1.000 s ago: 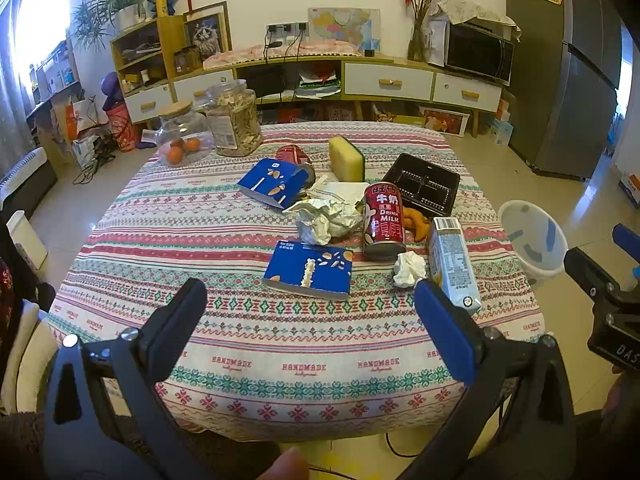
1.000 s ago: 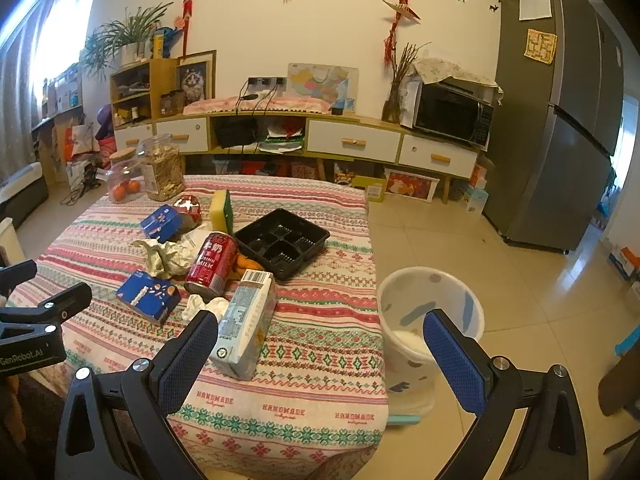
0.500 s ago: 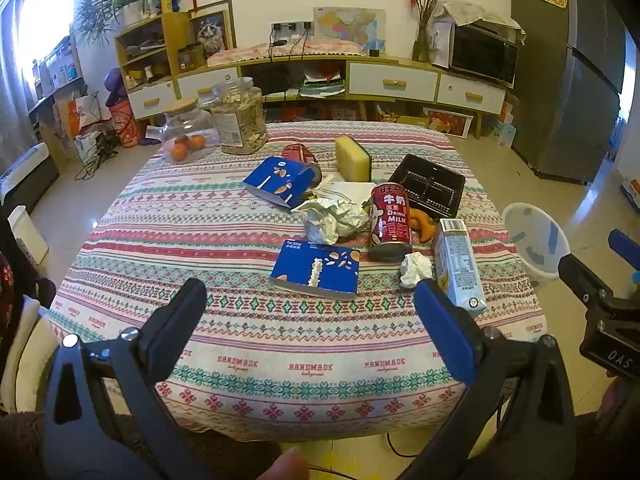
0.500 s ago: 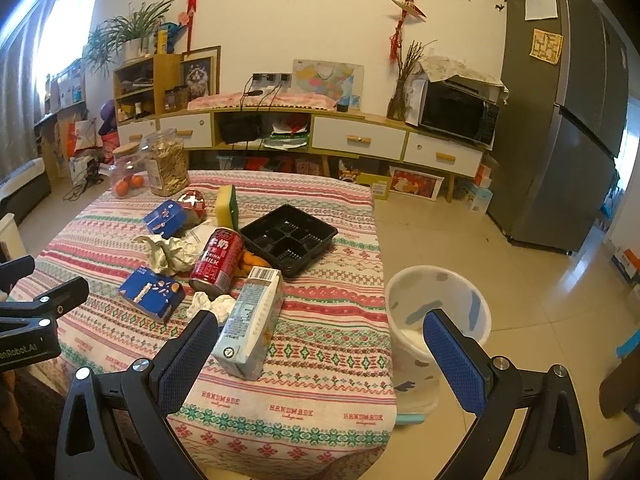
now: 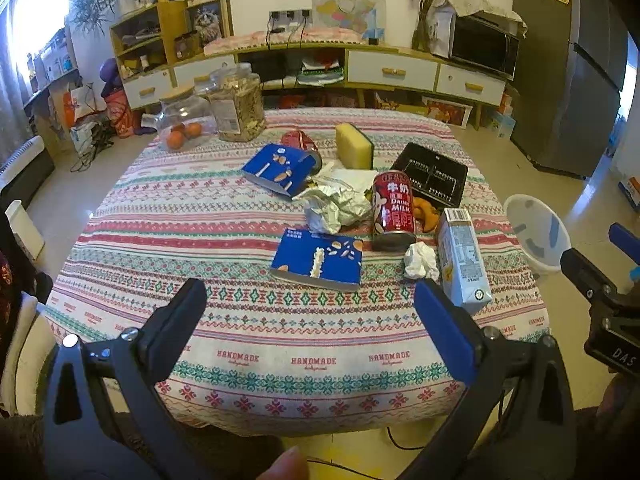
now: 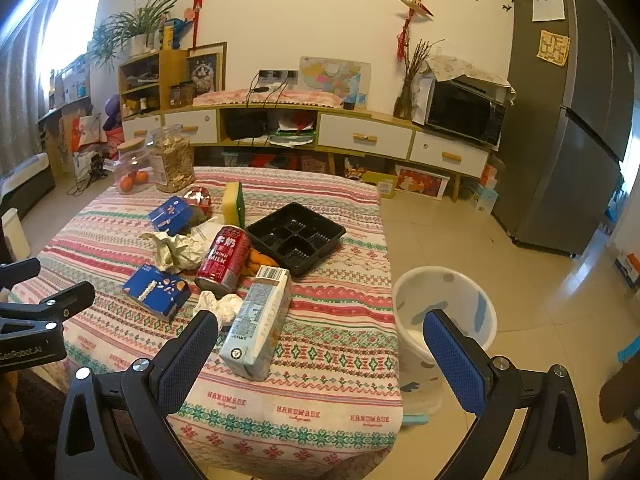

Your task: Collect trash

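The left gripper [image 5: 310,308] is held with its fingers spread wide and nothing between them, above the near edge of the table [image 5: 240,336]; the right gripper [image 6: 320,340] is likewise spread and empty, poised off the table's near right corner. Nothing has yet been picked up, so the collecting is judged not to have begun. From the left gripper outward, a blue snack box [image 5: 318,258] is found at 12 o'clock, with a crumpled tissue [image 5: 420,260] and a milk carton [image 5: 460,258] lying on its side at 1 o'clock. Further out, a red can [image 5: 392,210] stands upright beside crumpled foil [image 5: 336,206], with a second blue box [image 5: 280,168] and a black tray [image 5: 432,178] behind. A white bin [image 6: 444,312] is seen on the floor at 3 o'clock of the table; it appears empty, though its bottom is poorly shown. All the litter is therefore left to be moved.
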`<control>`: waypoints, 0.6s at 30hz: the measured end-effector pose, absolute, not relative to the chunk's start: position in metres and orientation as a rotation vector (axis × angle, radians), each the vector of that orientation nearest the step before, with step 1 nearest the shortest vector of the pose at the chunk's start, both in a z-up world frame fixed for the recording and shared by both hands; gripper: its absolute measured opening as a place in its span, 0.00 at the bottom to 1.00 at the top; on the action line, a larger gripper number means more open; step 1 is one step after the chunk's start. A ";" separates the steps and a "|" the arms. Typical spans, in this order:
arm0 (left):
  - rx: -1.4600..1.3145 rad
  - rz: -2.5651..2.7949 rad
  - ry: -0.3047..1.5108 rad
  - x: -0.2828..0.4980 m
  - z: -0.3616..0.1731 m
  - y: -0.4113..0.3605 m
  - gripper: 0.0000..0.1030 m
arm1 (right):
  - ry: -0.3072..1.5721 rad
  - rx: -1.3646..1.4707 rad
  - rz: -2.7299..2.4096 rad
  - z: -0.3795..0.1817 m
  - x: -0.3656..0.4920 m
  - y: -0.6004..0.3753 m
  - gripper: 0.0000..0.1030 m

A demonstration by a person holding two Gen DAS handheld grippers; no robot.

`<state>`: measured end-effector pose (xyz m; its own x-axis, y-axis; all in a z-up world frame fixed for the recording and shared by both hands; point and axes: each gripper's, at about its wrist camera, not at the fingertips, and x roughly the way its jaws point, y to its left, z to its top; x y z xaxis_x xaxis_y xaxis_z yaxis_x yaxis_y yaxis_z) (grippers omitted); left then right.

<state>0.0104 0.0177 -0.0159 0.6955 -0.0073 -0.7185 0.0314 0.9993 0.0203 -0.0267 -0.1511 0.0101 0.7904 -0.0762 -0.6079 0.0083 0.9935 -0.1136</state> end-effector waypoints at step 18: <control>0.083 -0.020 0.936 0.068 -0.003 0.033 1.00 | 0.762 -0.200 0.013 0.028 0.019 -0.144 1.00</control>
